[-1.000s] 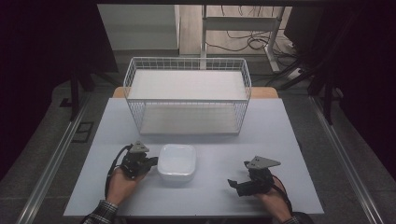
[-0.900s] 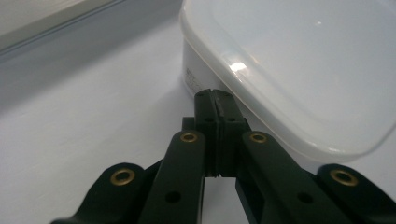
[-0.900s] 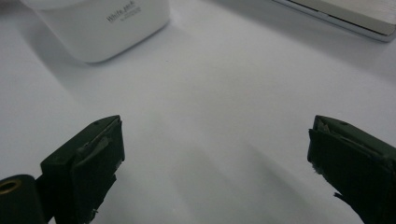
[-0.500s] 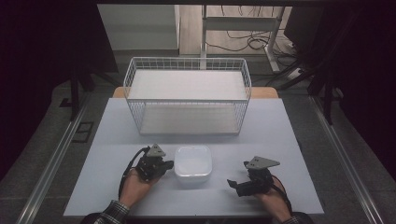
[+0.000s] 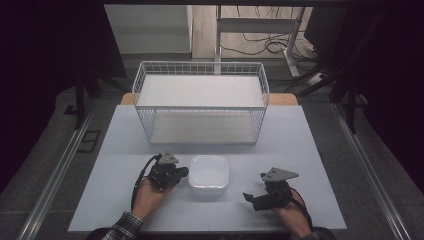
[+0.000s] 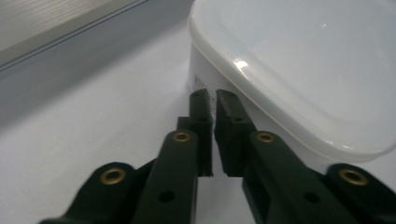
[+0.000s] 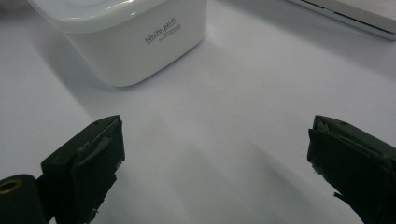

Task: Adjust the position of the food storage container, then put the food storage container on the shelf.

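Note:
A white square container [image 5: 209, 176] with a translucent lid sits on the pale table [image 5: 310, 150], near the front. My left gripper [image 5: 184, 172] is shut, with its tips pressed against the container's left side and nothing between them. In the left gripper view the two black jaws [image 6: 212, 98] meet the container wall [image 6: 198, 70] just under the lid [image 6: 303, 60]. My right gripper [image 5: 251, 198] lies open to the right of the container, pointing at it from a short way off. In the right gripper view the container [image 7: 135, 32] stands ahead of the wide-apart jaws [image 7: 215, 154].
A white wire basket [image 5: 200, 120] stands behind the container at mid-table, its opening upward. The table's front edge is just below both hands. Dark floor, a rail and cables surround the table.
My shut left gripper slid right and pushed the container to the right, mostly in the first half second. The right gripper has stayed still and open.

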`<state>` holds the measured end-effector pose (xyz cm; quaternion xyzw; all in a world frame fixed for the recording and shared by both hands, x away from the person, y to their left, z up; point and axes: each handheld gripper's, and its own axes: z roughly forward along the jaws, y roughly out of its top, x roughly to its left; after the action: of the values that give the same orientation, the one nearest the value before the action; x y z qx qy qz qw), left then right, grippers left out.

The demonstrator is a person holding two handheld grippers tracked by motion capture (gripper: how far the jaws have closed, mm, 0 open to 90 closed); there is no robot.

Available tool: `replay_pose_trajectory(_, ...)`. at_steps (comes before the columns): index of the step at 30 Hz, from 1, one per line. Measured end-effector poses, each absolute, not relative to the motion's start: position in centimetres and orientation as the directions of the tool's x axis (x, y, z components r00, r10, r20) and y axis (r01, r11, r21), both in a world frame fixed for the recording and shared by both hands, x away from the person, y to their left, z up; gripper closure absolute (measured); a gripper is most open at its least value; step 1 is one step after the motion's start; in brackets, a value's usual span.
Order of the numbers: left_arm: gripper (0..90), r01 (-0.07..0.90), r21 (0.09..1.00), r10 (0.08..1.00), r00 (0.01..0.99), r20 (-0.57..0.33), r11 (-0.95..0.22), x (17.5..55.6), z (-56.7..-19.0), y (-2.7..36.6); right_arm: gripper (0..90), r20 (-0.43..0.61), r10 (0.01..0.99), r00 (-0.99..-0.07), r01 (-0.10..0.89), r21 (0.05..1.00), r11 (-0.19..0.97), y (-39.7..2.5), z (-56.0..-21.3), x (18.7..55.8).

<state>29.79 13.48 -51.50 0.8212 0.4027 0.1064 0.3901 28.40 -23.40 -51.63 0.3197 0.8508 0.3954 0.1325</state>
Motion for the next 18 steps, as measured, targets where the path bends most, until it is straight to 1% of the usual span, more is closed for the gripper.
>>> replay_pose_trajectory(1,67.0,0.577,0.728,0.747,0.651,-0.136,-0.371,29.8,-51.6,13.6,3.7,0.031,0.650,-0.760,0.441,0.759,0.479,-23.4,-51.6,28.4)
replay_pose_trajectory(2,67.0,0.581,0.728,0.752,0.645,-0.138,-0.365,29.8,-51.7,13.8,3.7,0.031,0.650,-0.760,0.441,0.759,0.479,-23.4,-51.6,28.4)
replay_pose_trajectory(3,62.6,0.588,0.726,0.755,0.639,-0.146,-0.357,29.7,-51.8,14.0,3.7,0.031,0.649,-0.760,0.440,0.759,0.479,-23.4,-51.6,28.4)
replay_pose_trajectory(5,49.1,0.592,0.725,0.762,0.631,-0.146,-0.352,29.8,-52.1,14.4,3.7,0.030,0.646,-0.763,0.439,0.758,0.482,-23.4,-51.6,28.4)
replay_pose_trajectory(6,34.7,0.594,0.725,0.764,0.628,-0.148,-0.348,29.8,-52.2,14.6,3.7,0.029,0.645,-0.764,0.437,0.759,0.483,-23.4,-51.6,28.3)
replay_pose_trajectory(7,34.7,0.592,0.726,0.764,0.628,-0.145,-0.350,29.8,-52.3,14.8,3.7,0.029,0.645,-0.764,0.437,0.759,0.483,-23.4,-51.6,28.3)
replay_pose_trajectory(9,25.5,0.597,0.729,0.769,0.621,-0.156,-0.334,29.9,-52.3,15.3,3.7,0.031,0.644,-0.764,0.437,0.759,0.482,-23.4,-51.6,28.3)
replay_pose_trajectory(10,23.2,0.602,0.732,0.771,0.614,-0.168,-0.319,29.9,-52.3,15.5,3.7,0.031,0.644,-0.764,0.438,0.759,0.482,-23.4,-51.6,28.3)
replay_pose_trajectory(14,15.0,0.599,0.756,0.765,0.608,-0.213,-0.265,29.8,-52.0,16.5,3.6,0.037,0.643,-0.765,0.438,0.761,0.478,-23.4,-51.5,28.3)
replay_pose_trajectory(17,9.6,0.591,0.766,0.761,0.610,-0.219,-0.254,29.6,-51.9,16.8,3.5,0.045,0.641,-0.766,0.440,0.763,0.473,-23.3,-51.5,28.3)
replay_pose_trajectory(18,9.4,0.589,0.768,0.762,0.610,-0.217,-0.253,29.6,-51.9,16.8,3.4,0.048,0.641,-0.766,0.442,0.763,0.471,-23.3,-51.5,28.3)
